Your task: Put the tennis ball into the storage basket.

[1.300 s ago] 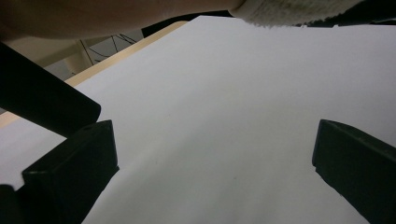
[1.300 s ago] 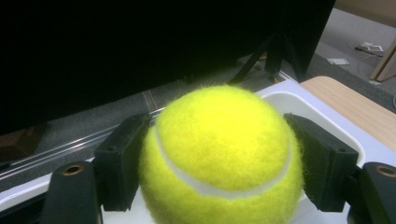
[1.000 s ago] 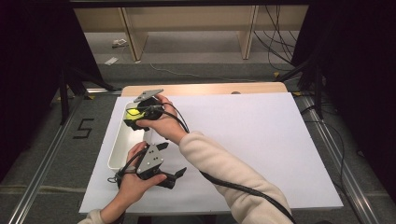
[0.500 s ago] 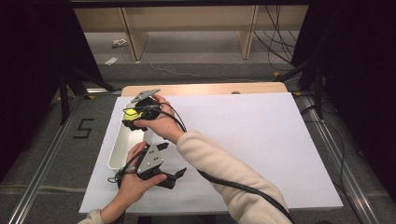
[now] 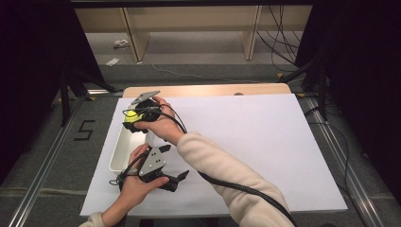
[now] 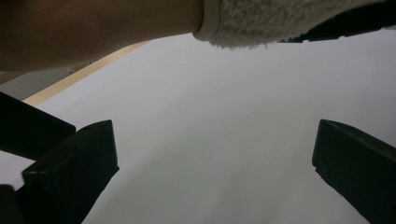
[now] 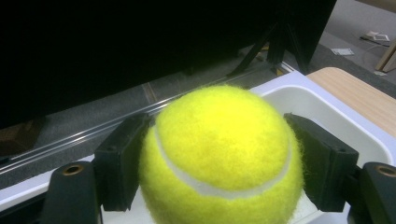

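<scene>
Yellow ball, high view: the tennis ball (image 5: 131, 113) sits clamped in the right gripper (image 5: 134, 116), held over the far end of the white bin (image 5: 118, 153) at the left edge of the desk (image 5: 265, 142).
Right arm, high view: the cream sleeve (image 5: 227, 175) crosses from bottom right toward the upper left; the right hand (image 5: 158, 124) wraps the gripper's body, the grey plate up and tilted.
Left hand, high view: the left hand (image 5: 135, 187) holds the left gripper (image 5: 177, 176) low near the desk's near edge, just beside the bin's near end, pointing right across the white sheet.
Left gripper view: the two black jaws stand wide apart with nothing between them, only the bare white desk (image 6: 233, 140) ahead; the sleeve (image 6: 271, 21) and wrist of the other arm pass overhead.
Right gripper view: the jaws press on both sides of the tennis ball (image 7: 219, 154), its white seam curving across the front; the bin's (image 7: 336, 112) white rim and hollow lie just behind and below.
Step in hand: likely setting the ball into the bin.
Doing it well: bring the ball down inside the walls, clear of the rim, before loosening the grip, so that it does not bounce out; keep the left gripper off the bin.
</scene>
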Available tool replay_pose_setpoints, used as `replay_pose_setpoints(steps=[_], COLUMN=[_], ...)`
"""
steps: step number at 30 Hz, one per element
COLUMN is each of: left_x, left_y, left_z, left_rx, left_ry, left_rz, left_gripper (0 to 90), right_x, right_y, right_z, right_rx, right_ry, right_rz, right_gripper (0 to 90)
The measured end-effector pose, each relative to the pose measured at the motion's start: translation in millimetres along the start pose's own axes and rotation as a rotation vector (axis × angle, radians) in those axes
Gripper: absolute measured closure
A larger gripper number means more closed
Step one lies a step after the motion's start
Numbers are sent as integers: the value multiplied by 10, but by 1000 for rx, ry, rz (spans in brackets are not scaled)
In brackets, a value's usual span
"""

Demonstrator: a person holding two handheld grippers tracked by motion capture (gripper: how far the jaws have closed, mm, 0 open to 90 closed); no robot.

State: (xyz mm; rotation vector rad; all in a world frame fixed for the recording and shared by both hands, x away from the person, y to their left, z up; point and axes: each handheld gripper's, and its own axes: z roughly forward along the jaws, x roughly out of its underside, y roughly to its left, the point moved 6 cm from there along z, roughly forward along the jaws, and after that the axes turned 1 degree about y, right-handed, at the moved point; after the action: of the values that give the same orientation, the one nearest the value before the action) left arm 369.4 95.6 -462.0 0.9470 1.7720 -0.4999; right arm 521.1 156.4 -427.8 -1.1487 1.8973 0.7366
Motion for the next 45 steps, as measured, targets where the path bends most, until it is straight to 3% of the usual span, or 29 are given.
replay_pose_setpoints(steps=[45], left_x=[12], left_y=[-12], left_z=[5], left_rx=[8], left_ry=[8], left_rz=[7], left_gripper=[0], right_x=[164], right_y=[-7], right_z=[205], right_rx=[-16], right_ry=[74], right_rz=[5], right_gripper=[264])
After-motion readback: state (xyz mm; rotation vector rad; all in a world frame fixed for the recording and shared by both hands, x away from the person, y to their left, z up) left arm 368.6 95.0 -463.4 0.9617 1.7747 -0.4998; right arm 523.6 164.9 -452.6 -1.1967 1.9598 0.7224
